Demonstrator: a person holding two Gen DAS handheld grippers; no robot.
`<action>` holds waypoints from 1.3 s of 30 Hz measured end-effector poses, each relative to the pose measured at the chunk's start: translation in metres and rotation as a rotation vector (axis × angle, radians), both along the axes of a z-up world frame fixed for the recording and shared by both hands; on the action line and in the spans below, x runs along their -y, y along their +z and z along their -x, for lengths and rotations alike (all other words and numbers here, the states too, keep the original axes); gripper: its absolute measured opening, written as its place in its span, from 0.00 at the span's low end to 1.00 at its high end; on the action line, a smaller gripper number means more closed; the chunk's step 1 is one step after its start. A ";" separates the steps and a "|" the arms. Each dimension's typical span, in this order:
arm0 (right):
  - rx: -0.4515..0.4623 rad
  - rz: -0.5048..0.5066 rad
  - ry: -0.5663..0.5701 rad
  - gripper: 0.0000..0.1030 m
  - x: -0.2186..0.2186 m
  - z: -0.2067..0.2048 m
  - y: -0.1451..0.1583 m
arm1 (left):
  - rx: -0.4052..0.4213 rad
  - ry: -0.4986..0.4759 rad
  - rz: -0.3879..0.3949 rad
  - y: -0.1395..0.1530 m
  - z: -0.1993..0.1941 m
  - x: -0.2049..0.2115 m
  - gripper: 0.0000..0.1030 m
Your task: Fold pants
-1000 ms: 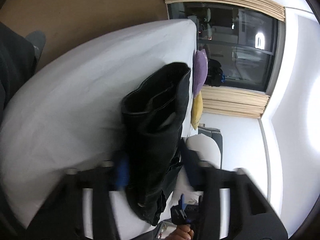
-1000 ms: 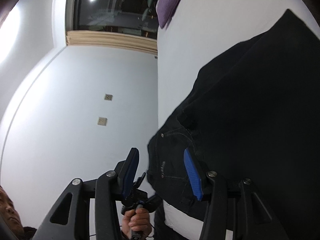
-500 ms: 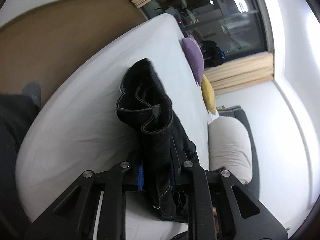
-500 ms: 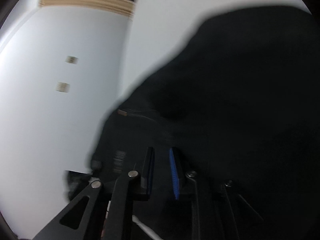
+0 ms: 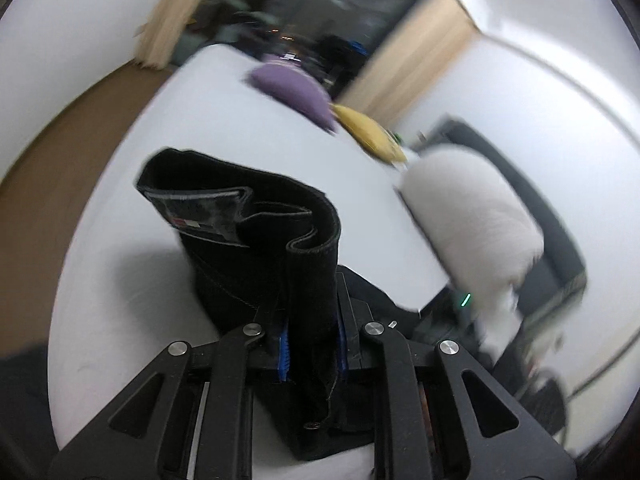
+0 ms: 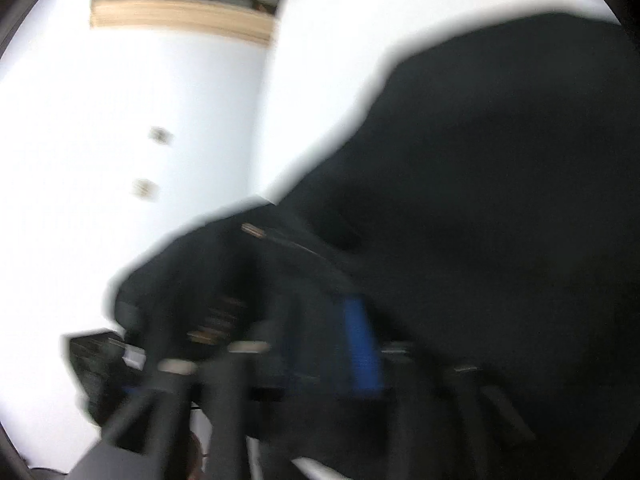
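Observation:
The black pants [image 5: 256,240] hang bunched over the white bed [image 5: 208,120], waistband and inner label turned up toward the camera. My left gripper [image 5: 312,344] is shut on a fold of the waistband, the blue pads [image 5: 283,350] pressing it from both sides. In the right wrist view the picture is blurred, and the black pants [image 6: 480,200] fill most of it. The right gripper [image 6: 320,332] has its jaws opening with dark cloth lying between them. One of its blue pads [image 6: 360,344] shows.
A purple cushion [image 5: 296,88] and a yellow cushion [image 5: 368,132] lie at the far end of the bed. A white pillow [image 5: 472,216] leans on a dark headboard [image 5: 552,240]. A dark window [image 5: 320,12] with beige curtains is behind. The brown floor [image 5: 60,140] lies to the left.
The left gripper closed on the waistband, rolled upright and lifted it. The right gripper closed on the cloth half a second ago and now stands wider again.

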State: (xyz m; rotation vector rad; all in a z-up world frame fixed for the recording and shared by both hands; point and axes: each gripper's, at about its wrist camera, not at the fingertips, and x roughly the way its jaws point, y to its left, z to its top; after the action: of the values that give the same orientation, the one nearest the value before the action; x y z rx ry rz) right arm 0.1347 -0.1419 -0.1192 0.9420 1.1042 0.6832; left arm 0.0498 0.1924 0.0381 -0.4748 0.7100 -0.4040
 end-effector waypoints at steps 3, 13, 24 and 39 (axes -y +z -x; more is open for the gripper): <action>0.084 -0.126 -0.069 0.77 0.041 0.006 0.033 | 0.040 -0.144 -0.107 0.009 0.000 0.064 0.15; 0.054 -0.098 -0.107 0.88 0.104 0.034 0.023 | -0.018 -0.530 -0.406 -0.071 0.015 0.231 0.12; -0.014 0.180 -0.066 0.54 0.101 0.039 0.008 | -0.001 -0.556 -0.534 -0.076 0.040 0.266 0.12; 0.006 0.312 -0.074 0.26 0.106 0.038 0.011 | -0.051 -0.551 -0.581 -0.073 0.011 0.304 0.12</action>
State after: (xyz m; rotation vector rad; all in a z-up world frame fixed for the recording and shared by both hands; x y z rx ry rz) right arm 0.0964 -0.2475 -0.1080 0.7088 1.1269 0.4369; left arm 0.0385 -0.1112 -0.0353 0.2727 0.9642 -0.6713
